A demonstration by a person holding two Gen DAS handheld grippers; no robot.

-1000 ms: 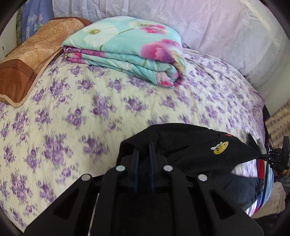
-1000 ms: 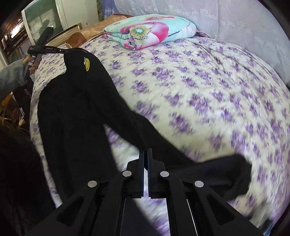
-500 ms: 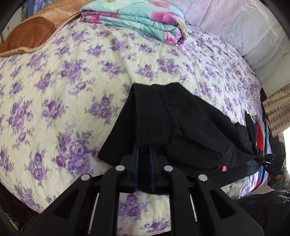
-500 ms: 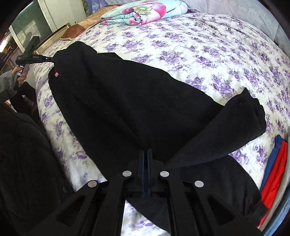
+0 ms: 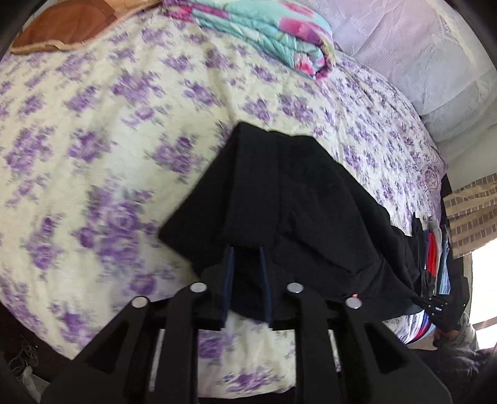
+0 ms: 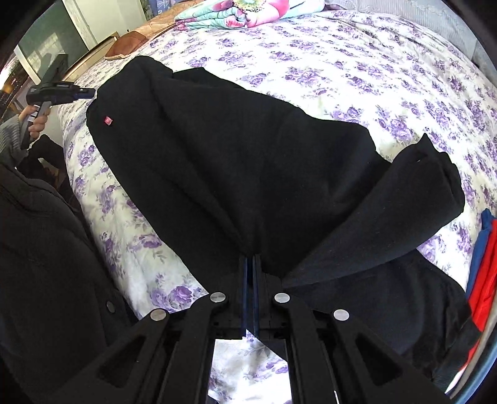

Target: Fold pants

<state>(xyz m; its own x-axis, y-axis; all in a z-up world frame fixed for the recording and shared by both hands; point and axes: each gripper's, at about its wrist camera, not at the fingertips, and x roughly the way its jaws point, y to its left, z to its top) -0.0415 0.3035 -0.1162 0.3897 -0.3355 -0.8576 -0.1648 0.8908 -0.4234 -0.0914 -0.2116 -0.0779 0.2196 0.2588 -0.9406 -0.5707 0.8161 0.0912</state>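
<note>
The black pants (image 6: 248, 149) lie across the near edge of the purple-flowered bedspread (image 6: 372, 71), with a small red tag (image 6: 108, 120) near the left end. My right gripper (image 6: 250, 261) is shut on the near edge of the pants. One leg end (image 6: 428, 186) is folded over at the right. In the left wrist view the pants (image 5: 295, 202) spread out from my left gripper (image 5: 247, 251), which is shut on the thick waistband end. The left gripper also shows in the right wrist view (image 6: 84, 91), at the far left end of the pants.
A folded turquoise floral quilt (image 5: 264, 31) and a brown pillow (image 5: 68, 28) lie at the head of the bed. A stack of folded red and blue clothes (image 6: 484, 254) sits at the right bed edge. My dark sleeve (image 6: 37, 248) is at the left.
Both grippers have brought the pants down from hanging in the air onto the bed. The smiley patch has turned out of sight and the red tag now shows.
</note>
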